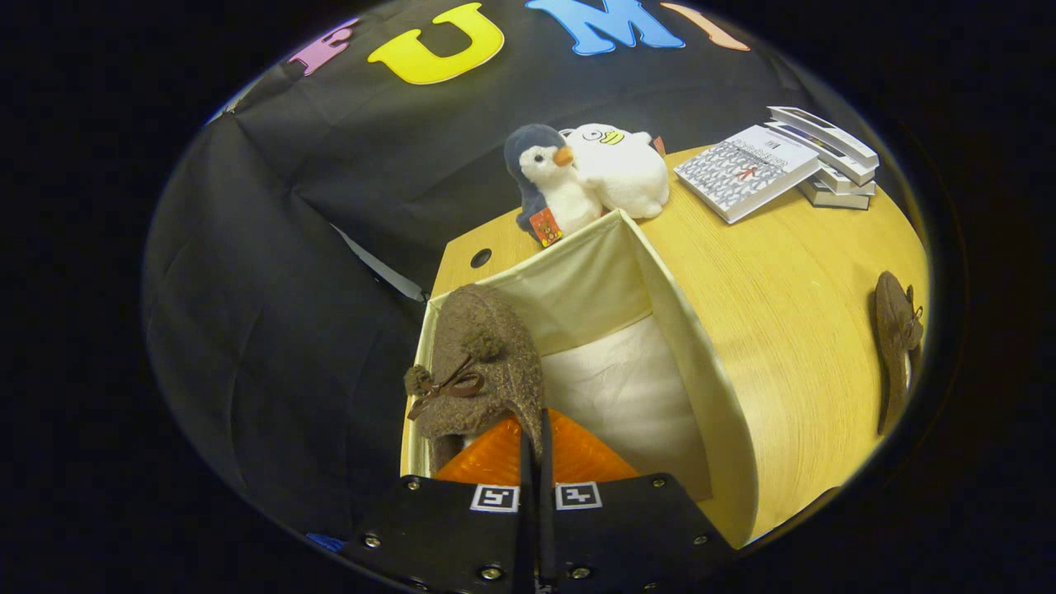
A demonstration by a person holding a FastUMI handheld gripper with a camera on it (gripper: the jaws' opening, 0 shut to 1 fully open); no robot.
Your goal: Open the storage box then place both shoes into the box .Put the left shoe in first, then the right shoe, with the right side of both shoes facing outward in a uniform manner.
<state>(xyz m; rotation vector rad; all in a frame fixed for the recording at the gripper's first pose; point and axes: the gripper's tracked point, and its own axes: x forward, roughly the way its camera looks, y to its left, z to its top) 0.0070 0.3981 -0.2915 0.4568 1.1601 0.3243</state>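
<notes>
**A:** Brown shoe (483,363), bow and pompoms on its upper, hangs over the near-left corner of the open box (660,330), pinched by the gripper (535,429). Fingers are clenched on a thin edge of the shoe, almost no gap between them.

**B:** And the second one?

**A:** The other shoe (898,355) lies on the table (792,272) well to the right of the box, apart from it. The box lining is cream, floor bare as far as can be seen. So, by my reading, this is the first shoe going in; the second has yet to be fetched.

**B:** Where does it go wrong from here?

**A:** Three ways, I'd judge. The grip is on a narrow strip of soft felt, so the shoe could swing or slip out before it is low enough and land on the wrong side. The shoe sits right above the left wall; lowering it there could catch the rim and buckle the soft fabric side. And letting go with the shoe crooked would spoil the matching facing asked for, or crowd out the second shoe.

**B:** Anything else nearby?

**A:** A plush penguin (544,177) and a white plush (623,169) just beyond the box's far corner, books (775,169) stacked farther right.
</notes>
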